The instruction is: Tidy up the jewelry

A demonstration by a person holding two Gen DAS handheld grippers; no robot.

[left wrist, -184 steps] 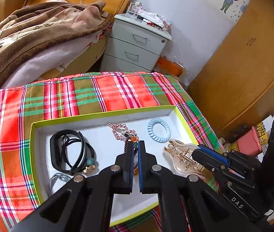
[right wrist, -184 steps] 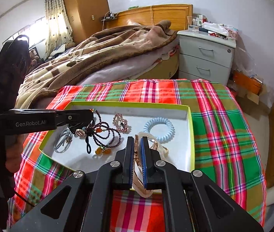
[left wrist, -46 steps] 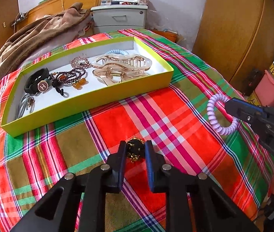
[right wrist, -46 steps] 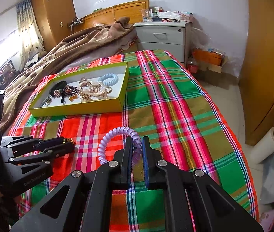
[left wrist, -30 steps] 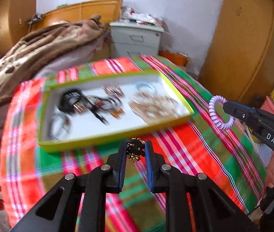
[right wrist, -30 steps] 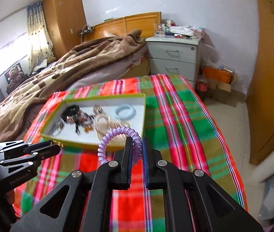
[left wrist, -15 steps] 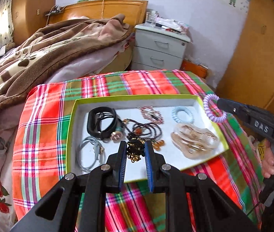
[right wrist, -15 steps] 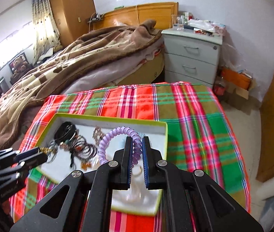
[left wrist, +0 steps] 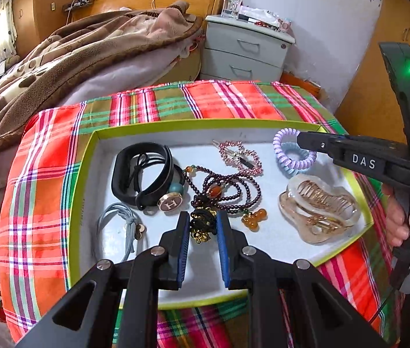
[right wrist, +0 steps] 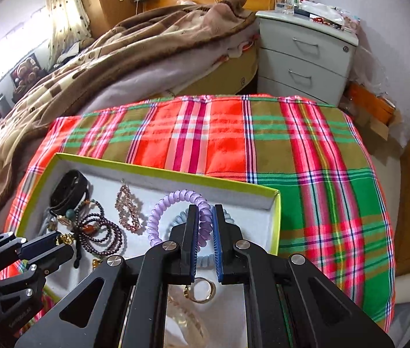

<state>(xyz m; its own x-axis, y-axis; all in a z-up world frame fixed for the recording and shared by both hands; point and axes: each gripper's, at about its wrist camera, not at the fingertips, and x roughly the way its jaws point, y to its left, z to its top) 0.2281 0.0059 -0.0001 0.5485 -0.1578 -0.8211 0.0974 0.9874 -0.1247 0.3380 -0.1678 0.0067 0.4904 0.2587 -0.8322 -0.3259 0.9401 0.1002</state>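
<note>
A lime-edged white tray lies on the plaid cloth. My left gripper is shut on a black-and-gold hair tie, held just above the tray's front middle. My right gripper is shut on a purple spiral hair tie, hanging over the blue spiral tie at the tray's far right. In the tray lie a black band, a beaded bracelet, a pink clip, a grey cord and a clear claw clip.
The plaid cloth covers the table around the tray. A bed with a brown blanket is behind on the left, a grey nightstand behind on the right, and a wooden wardrobe at the right. A person's hand holds the right gripper.
Both grippers have come forward and down from beside the tray to over it. The purple tie now hangs above the blue one; the black-and-gold tie is low over the tray's front.
</note>
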